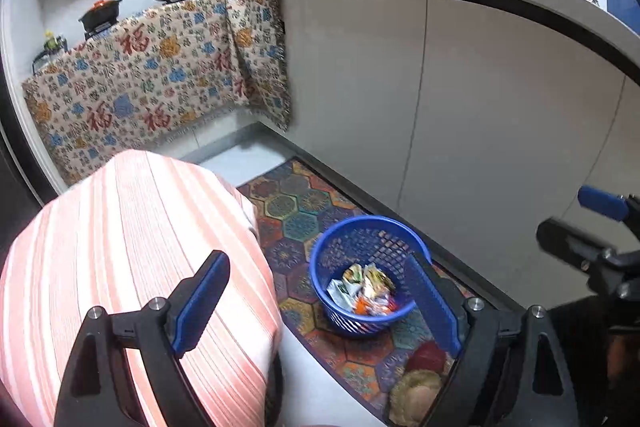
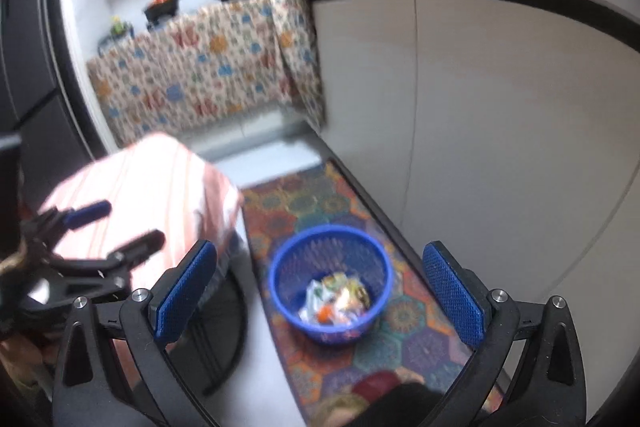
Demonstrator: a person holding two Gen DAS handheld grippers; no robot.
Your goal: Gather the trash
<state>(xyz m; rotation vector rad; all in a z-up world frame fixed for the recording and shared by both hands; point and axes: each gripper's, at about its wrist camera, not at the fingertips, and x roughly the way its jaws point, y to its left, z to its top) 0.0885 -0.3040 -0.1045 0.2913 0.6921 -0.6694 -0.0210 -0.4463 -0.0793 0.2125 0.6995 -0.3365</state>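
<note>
A blue plastic basket stands on a patterned floor mat, and crumpled wrappers lie in its bottom. My left gripper hangs above the floor with its blue pads wide apart and nothing between them. In the right wrist view the same basket with its wrappers sits below my right gripper, also open and empty. Each gripper shows at the edge of the other's view: the right one at the right, the left one at the left.
A round table under a pink striped cloth stands to the left of the mat. White cabinet doors run along the right. A patterned cloth hangs below the stove counter behind. A person's slippered feet stand on the mat's near end.
</note>
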